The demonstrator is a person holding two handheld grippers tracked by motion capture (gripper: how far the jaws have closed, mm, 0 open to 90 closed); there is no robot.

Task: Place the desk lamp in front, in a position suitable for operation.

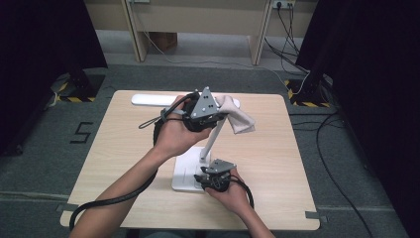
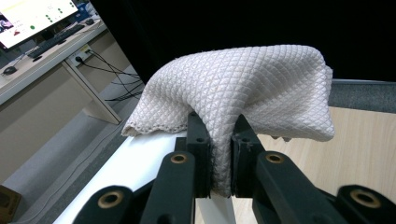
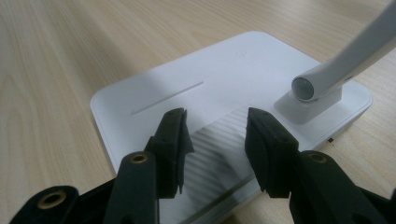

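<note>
Left gripper fingers clenched on folded cloth, held over lamp head; right gripper jaws parted, pressing down on lamp base near stem. Wiping step likely in hand. Next: probably drag cloth along head, base kept steady

Overhead view and close tool views share the lamp.

Black two-fingered grippers with brass-ringed pivots, grey three-cornered top plates, trailing black cables
</note>
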